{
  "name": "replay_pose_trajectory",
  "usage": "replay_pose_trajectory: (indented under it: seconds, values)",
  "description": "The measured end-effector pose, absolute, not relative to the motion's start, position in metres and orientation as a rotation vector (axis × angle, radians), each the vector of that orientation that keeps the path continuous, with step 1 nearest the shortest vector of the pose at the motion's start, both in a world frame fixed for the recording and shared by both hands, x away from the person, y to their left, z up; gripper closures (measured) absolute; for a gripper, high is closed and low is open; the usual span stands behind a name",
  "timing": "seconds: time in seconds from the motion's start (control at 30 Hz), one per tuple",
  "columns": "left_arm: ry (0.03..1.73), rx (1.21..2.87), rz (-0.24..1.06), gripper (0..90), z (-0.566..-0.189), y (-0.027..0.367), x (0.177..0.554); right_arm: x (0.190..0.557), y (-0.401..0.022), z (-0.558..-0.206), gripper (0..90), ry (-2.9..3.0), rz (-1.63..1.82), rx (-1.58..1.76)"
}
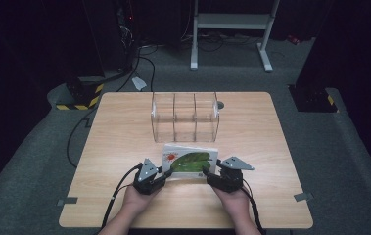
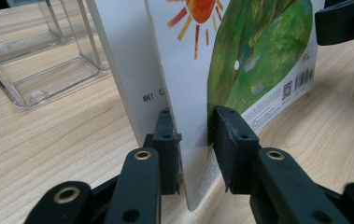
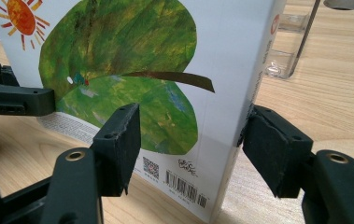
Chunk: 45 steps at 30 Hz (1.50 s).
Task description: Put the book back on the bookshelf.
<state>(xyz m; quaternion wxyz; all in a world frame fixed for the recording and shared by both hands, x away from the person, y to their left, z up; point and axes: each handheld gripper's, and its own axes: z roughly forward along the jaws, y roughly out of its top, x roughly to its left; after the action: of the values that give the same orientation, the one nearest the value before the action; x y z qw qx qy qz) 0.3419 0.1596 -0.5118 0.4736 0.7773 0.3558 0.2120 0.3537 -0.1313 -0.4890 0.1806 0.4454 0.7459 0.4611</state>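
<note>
At the lower left of centre in the high view, the left gripper is clamped on the near left edge of the picture book; in the left gripper view its jaws pinch the back cover, with the board pages splayed open beside them. The book, its cover showing a green leaf and an orange sun, sits at the middle of the wooden table, just in front of the clear acrylic organizer with its three slots, near it but not touching. At the right, the right gripper straddles the book's spine end; in the right gripper view its jaws stand either side of the book's thickness, and whether they press yet I cannot tell. The step in hand appears to be gathering the book between both grippers. Next, the right gripper likely needs to close firmly, so the book can be lifted upright and steered into a slot.
</note>
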Motion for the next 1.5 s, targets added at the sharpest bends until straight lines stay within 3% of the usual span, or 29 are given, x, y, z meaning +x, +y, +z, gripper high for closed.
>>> replay_pose_trajectory:
  seconds: [0.77, 1.5]
  values:
    - [0.861, 1.952, 0.529, 69.5, -0.518, 0.158, 0.337, 0.338, -0.137, -0.486, 38.7, 2.133, 1.302, 1.165]
    - [0.898, 1.909, 0.547, 60.4, -0.508, 0.169, 0.330, 0.331, -0.140, -0.490, 38.8, 2.155, 1.293, 1.109]
